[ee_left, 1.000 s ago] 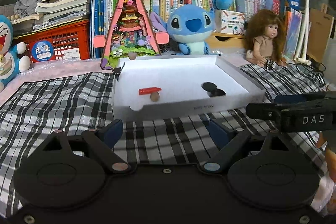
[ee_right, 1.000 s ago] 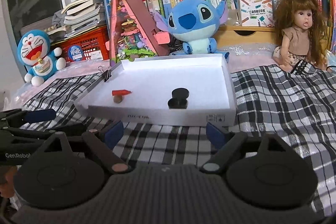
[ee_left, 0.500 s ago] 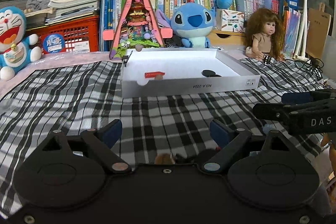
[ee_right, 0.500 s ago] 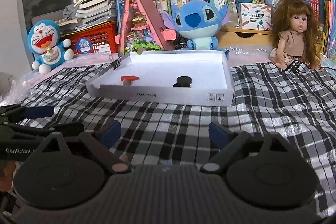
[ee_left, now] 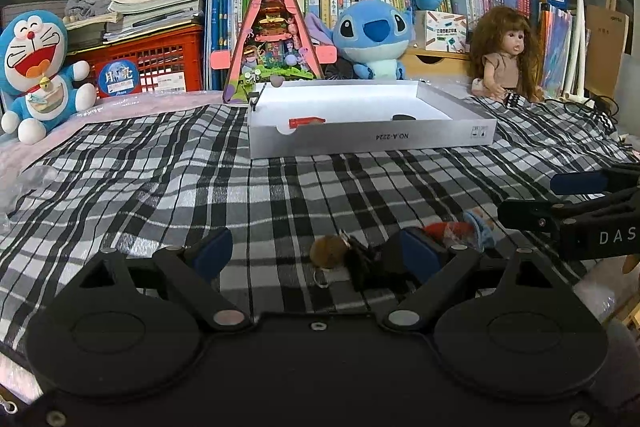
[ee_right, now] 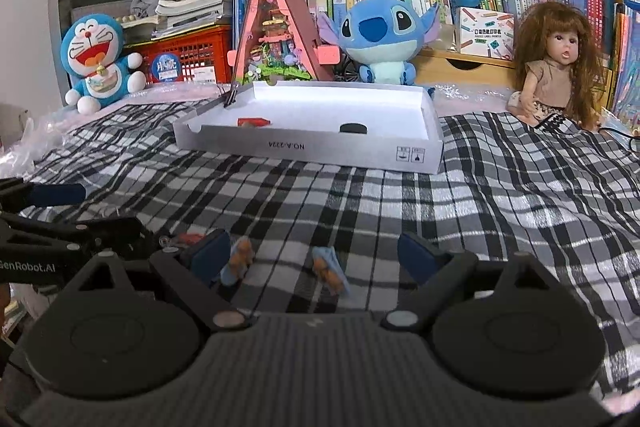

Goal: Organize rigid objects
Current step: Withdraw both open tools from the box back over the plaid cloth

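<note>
Reaching stage, both grippers, left gripper (ee_left: pixel 316 251) and right gripper (ee_right: pixel 316 251), gaping empty over small brown-and-blue trinkets (ee_right: pixel 328 269) at lower centre, next closing on one for the white cardboard tray (ee_right: pixel 304 149).

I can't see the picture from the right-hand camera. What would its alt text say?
An open right gripper hangs low over a checked cloth, with two small blue-and-orange toys between its fingers. Beyond lies a shallow white box holding a red piece and a black disc, backed by plush toys, a doll and books.
</note>
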`<state>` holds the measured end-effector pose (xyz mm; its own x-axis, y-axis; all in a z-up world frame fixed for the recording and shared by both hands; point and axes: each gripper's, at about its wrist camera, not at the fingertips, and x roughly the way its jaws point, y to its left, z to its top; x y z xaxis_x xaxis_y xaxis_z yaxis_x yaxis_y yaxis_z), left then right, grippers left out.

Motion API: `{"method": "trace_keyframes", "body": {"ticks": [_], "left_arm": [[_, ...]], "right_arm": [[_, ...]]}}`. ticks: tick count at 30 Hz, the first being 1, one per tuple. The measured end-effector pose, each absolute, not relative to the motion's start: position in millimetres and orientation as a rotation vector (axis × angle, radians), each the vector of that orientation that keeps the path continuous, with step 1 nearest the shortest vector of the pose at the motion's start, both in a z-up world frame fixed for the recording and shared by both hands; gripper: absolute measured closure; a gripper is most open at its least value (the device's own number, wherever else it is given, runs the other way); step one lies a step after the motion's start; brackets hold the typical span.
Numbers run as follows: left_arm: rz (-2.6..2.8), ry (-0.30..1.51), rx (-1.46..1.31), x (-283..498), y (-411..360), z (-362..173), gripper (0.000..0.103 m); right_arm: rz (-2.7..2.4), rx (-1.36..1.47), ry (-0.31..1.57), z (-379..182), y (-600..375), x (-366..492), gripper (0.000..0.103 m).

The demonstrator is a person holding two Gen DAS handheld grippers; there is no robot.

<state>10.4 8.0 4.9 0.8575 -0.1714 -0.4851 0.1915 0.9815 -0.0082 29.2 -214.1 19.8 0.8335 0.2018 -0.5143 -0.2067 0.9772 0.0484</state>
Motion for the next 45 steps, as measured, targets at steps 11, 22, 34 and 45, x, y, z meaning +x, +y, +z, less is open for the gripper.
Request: {"method": "trace_keyframes", "body": {"ticks": [11, 22, 34, 45], "left_arm": [[-0.185, 0.526, 0.037, -5.2, 18.9, -7.3, 0.034], [-0.030, 0.545, -0.002, 16.1, 39.7, -5.2, 0.036], [-0.121, 0.515, 0.025, 8.8, 27.2, -0.9, 0.034], [-0.036, 0.537, 0.077, 22.2, 27.5, -8.9, 0.024]], "right_arm": [[0.178, -0.003, 0.568, -0.4, -217.3, 14.8, 0.008], [0.160, 0.001, 0.567, -1.4, -217.5, 13.4, 0.008], [0.096, 0.009, 0.565, -1.4, -225.3, 18.0, 0.009], [0.102, -0.002, 0.573, -2.2, -224.9, 19.1, 0.009]]}}
